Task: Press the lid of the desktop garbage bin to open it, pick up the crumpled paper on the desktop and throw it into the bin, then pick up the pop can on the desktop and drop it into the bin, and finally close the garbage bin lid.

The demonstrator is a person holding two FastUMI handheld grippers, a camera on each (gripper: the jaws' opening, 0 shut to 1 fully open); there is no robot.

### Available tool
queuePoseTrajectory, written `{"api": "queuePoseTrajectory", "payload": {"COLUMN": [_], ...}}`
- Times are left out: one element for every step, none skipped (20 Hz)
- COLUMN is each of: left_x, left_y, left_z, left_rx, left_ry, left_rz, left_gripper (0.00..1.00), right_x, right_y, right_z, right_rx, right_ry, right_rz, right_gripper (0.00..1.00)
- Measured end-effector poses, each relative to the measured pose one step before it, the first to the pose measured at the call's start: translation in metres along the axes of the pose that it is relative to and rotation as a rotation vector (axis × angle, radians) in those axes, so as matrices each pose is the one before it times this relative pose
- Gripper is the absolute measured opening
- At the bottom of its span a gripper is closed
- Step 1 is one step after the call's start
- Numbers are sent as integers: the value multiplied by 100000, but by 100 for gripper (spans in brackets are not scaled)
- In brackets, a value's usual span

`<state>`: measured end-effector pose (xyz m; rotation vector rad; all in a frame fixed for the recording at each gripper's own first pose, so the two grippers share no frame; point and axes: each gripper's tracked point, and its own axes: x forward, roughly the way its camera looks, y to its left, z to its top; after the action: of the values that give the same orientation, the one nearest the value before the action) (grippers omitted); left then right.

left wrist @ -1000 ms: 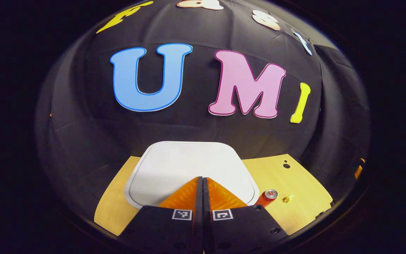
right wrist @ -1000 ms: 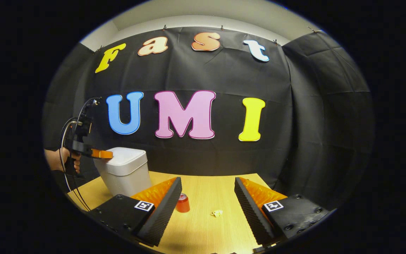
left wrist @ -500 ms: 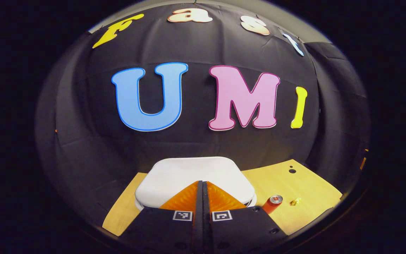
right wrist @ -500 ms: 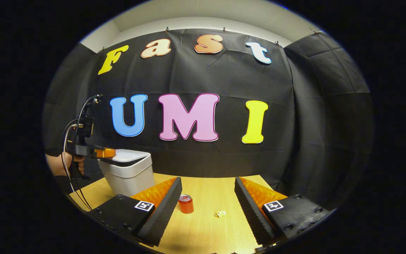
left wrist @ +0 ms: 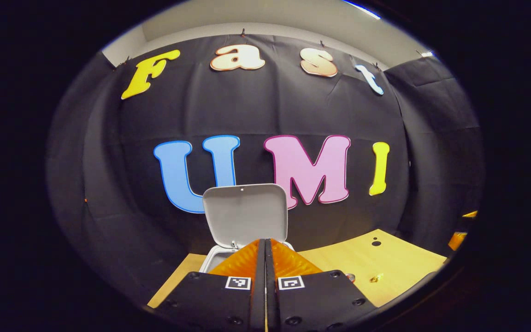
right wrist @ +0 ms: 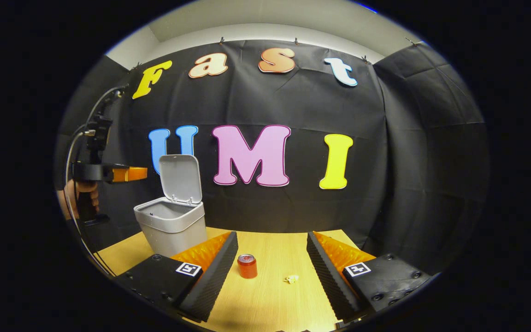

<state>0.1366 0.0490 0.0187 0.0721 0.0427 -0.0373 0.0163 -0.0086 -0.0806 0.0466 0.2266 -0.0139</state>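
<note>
Lid (right wrist: 180,179) has sprung upright; left gripper (right wrist: 143,174) lifted above bin (right wrist: 169,226), fingers together.
Right gripper (right wrist: 272,240) spread wide; can (right wrist: 247,266), paper (right wrist: 290,279) on table (right wrist: 270,299).

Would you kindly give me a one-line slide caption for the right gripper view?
Bin lid sprung upright; open right gripper faces pop can and crumpled paper on desk.

black gripper body (right wrist: 91,171) – looping cables (right wrist: 69,152)
</note>
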Motion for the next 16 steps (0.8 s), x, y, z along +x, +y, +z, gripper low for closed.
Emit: {"api": "queuePoseTrajectory", "payload": {"left_x": [-1016,-983,-944,-864,-743,-702,-580,-584,-352,-331,-247,36,-262,-287,-151,-118], "left_y": [-512,-432,-566,-588,-584,-585,-740,-870,-976,-672,-399,-326,-306,-348,-198,-242], "left_z": [786,640,663,181,69,-98,-221,-346,-244,-443,-525,-309,-306,-243,-113,-271], "left_rx": [-762,-1244,-1503,-821,33,356,266,-158,-470,-176,520,680,545,729,744,806], "left_ry": [-2079,-2179,-1710,-1027,-624,-238,419,-107,-294,90,509,258,689,427,236,598], "left_rz": [622,905,530,5,-379,-868,-1439,-1844,-2390,-1623,-667,-279,-504,-28,-140,-86], "left_gripper": [7,7,5,7,7,15,22,33,39,54,64,90,98,95,95,95], "right_x": [54,-46,15,10,68,138,139,252,541,637,626,484,676,839,1208,1414], "right_y": [-56,25,-137,-48,-175,-218,-190,-39,-12,-245,-62,-25,1,78,-187,-449], "right_z": [-42,10,-41,-128,-128,-94,-171,-378,-716,-1026,-881,-535,-658,-720,-967,-1076], "right_rx": [203,231,72,7,-121,-19,108,-340,-2176,-3053,-2265,-1168,-208,-133,-1264,-1536], "right_ry": [189,60,189,356,225,262,352,280,1598,2691,2308,1926,1953,2313,2504,4462], "right_rz": [-60,-154,-342,-267,-385,-434,-349,47,421,-131,481,816,882,1287,690,181], "right_gripper": [96,96,96,96,96,96,96,96,96,96,96,97,96,96,96,97]}}
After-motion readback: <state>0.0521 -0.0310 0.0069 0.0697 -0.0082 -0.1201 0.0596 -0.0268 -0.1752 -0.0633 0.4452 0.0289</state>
